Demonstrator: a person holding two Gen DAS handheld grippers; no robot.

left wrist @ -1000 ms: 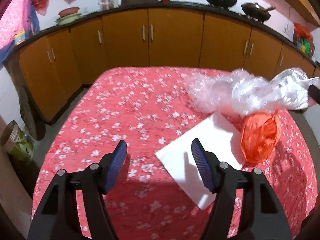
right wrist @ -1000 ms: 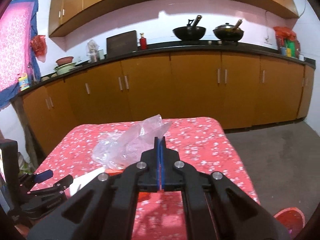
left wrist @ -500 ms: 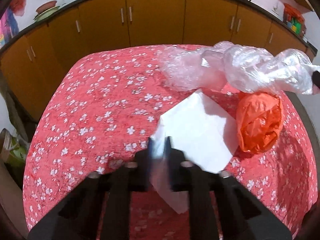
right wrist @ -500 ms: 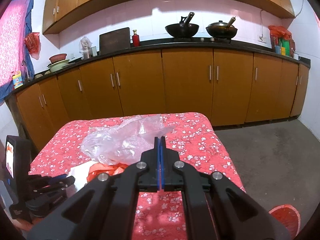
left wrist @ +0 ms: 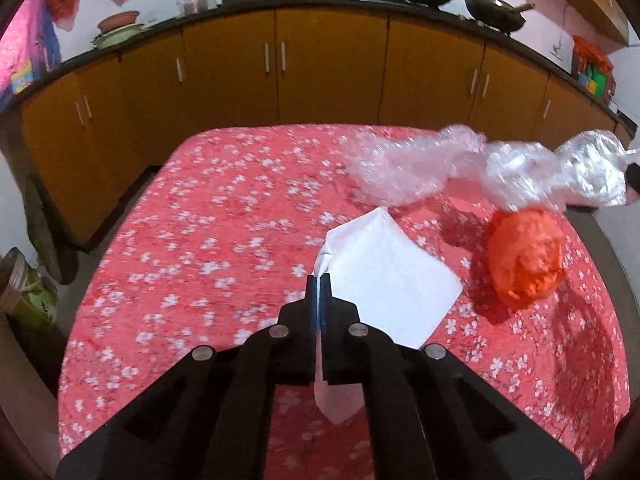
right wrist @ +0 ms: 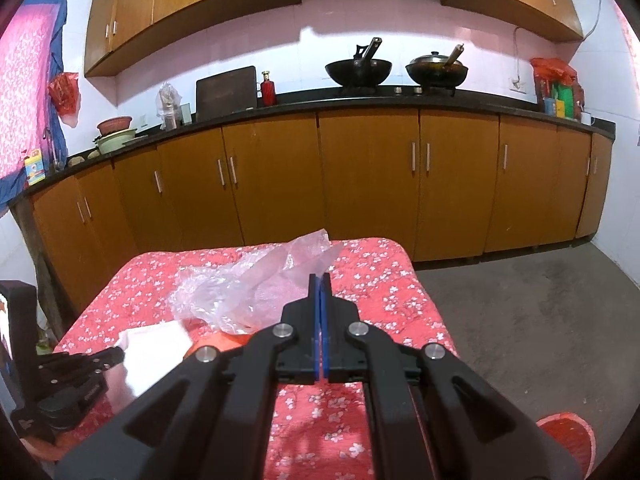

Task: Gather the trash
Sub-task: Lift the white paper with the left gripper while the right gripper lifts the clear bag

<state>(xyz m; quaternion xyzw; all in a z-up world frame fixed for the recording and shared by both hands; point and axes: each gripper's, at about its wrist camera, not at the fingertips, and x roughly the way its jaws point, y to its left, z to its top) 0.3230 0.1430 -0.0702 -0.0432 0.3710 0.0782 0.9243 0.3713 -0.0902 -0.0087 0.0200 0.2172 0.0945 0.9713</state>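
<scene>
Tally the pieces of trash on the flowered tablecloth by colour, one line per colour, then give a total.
White: 1, the white paper sheet, pinched at its edge by the left gripper.
Clear: 1, the crumpled clear plastic bag, held by the right gripper.
Orange: 1, the balled-up orange bag.
Total: 3

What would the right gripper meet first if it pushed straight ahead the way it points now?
Probably the clear plastic bag it already pinches: the right gripper is shut on its edge. Past that lies the floral tablecloth; depth is unclear.
</scene>
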